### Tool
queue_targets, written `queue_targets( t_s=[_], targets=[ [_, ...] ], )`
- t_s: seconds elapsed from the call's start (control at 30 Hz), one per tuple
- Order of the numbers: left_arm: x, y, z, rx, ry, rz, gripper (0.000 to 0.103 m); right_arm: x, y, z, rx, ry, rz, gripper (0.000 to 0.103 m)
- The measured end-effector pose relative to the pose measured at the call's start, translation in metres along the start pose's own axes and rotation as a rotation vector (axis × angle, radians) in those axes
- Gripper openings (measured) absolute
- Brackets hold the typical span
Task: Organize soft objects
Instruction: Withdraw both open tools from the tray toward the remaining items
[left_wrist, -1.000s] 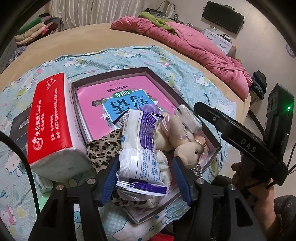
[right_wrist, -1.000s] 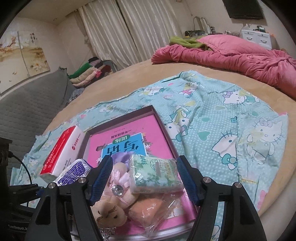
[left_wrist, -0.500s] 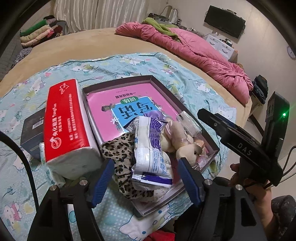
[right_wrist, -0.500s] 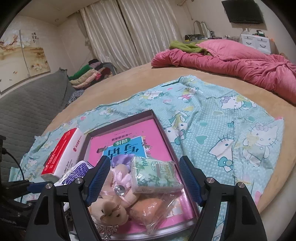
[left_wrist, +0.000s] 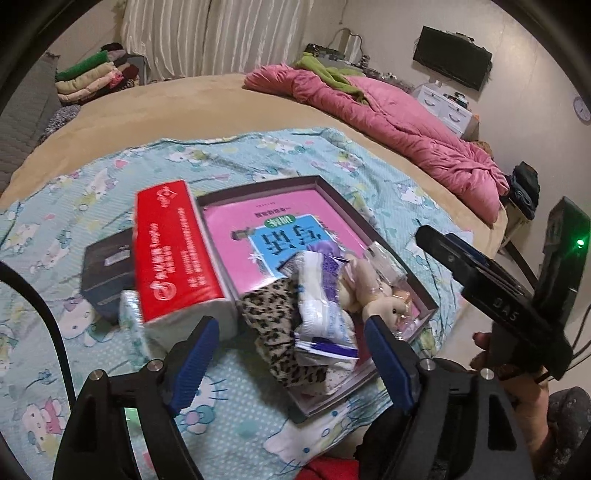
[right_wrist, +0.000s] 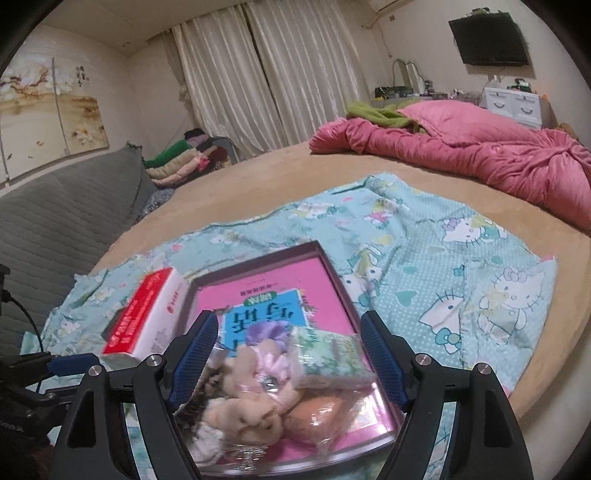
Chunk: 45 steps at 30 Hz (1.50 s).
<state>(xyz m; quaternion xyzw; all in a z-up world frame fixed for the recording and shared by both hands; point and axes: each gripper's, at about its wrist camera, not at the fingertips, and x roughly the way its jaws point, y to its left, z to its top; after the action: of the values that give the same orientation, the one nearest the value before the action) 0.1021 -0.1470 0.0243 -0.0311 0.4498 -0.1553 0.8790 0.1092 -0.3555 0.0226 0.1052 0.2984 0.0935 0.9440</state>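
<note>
Soft goods fill the near end of a shallow tray (left_wrist: 334, 192) in the left wrist view, straight ahead of the left hand-held gripper (left_wrist: 291, 354). Its jaws are opening, and the white-and-purple packet (left_wrist: 321, 314) and leopard-print cloth (left_wrist: 280, 332) lie between the blue pads untouched, so nothing is gripped. Both sit heaped on the tray's near corner, the cloth spilling over the rim, which looks like a loose drop rather than a neat placement. A plush toy (left_wrist: 373, 295) lies just beyond the right pad, inside the tray. Ahead and left of the left pad, the red tissue pack (left_wrist: 173, 258) stands outside the tray against its wall, with a dark box (left_wrist: 107, 273) farther left; by my reading the tissue pack has yet to be sorted. The right hand-held gripper's body shows far right, carried by a person's hand (left_wrist: 517, 384).

From the right wrist, the right hand-held gripper (right_wrist: 288, 358) is also opening its jaws, empty, and frames the green floral packet (right_wrist: 328, 362), the plush toy (right_wrist: 247, 406) and an orange item in clear wrap (right_wrist: 321, 417). All rest in the tray (right_wrist: 336, 273) on its pink printed lining, clustered at the near end, probably because that end is easiest to reach. Everything lies on a cartoon-print sheet (right_wrist: 443, 266) spread over the bed.
</note>
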Motion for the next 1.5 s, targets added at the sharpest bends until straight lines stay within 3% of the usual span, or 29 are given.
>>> queue_targets(
  t_s=[0.53,1.03,1.5],
  targets=[
    [-0.038,0.051,-0.004,-0.084,-0.048,0.06,0.08,-0.027,0.084,0.007,-0.107,-0.003,0.137,0.081],
    [-0.044,0.105,-0.022,-0.163,-0.027,0.1,0.08,-0.02,0.164,-0.027,-0.277,0.111,0.231,0.081],
    [-0.032,0.161,-0.037,-0.27,0.002,0.104,0.08,0.013,0.195,-0.062,-0.356,0.241,0.265,0.081]
  ],
)
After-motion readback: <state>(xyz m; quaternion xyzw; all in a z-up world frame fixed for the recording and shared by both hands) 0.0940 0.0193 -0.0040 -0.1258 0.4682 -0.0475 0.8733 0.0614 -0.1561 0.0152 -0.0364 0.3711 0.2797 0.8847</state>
